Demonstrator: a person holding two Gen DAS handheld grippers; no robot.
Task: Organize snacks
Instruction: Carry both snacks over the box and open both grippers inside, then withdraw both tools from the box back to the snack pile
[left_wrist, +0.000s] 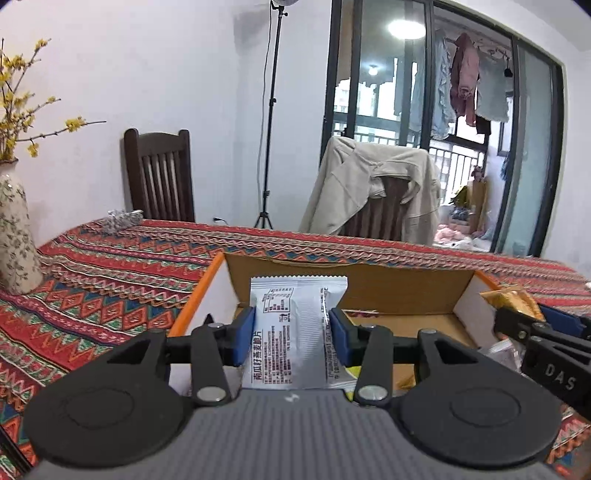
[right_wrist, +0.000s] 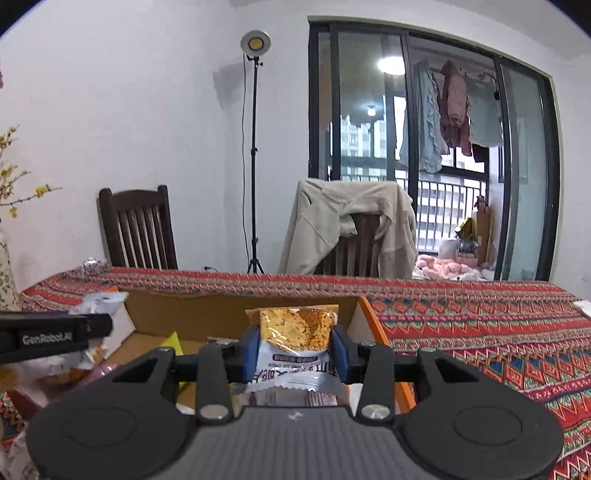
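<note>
My left tongs clamp the white packet, my right tongs the orange packet; crowded over the box, they could collide.

Black left gripper and right gripper, blue pads, silver screws.

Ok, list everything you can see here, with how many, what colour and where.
White snack packet: one, white, held above the box.
Clear snack packet: one, golden crisps showing, held above the box.
Cardboard box: one, brown with orange rim, on the table.
Tablecloth: one, red patterned, covers the table.
Vase: one, floral cream, far left.
Chairs: two, dark wood, behind the table; one bears a beige jacket.
Light stand: one, black, by the wall.
Left gripper: black, blue pads, shut on the white packet.
Right gripper: same, shut on the clear packet.
</note>
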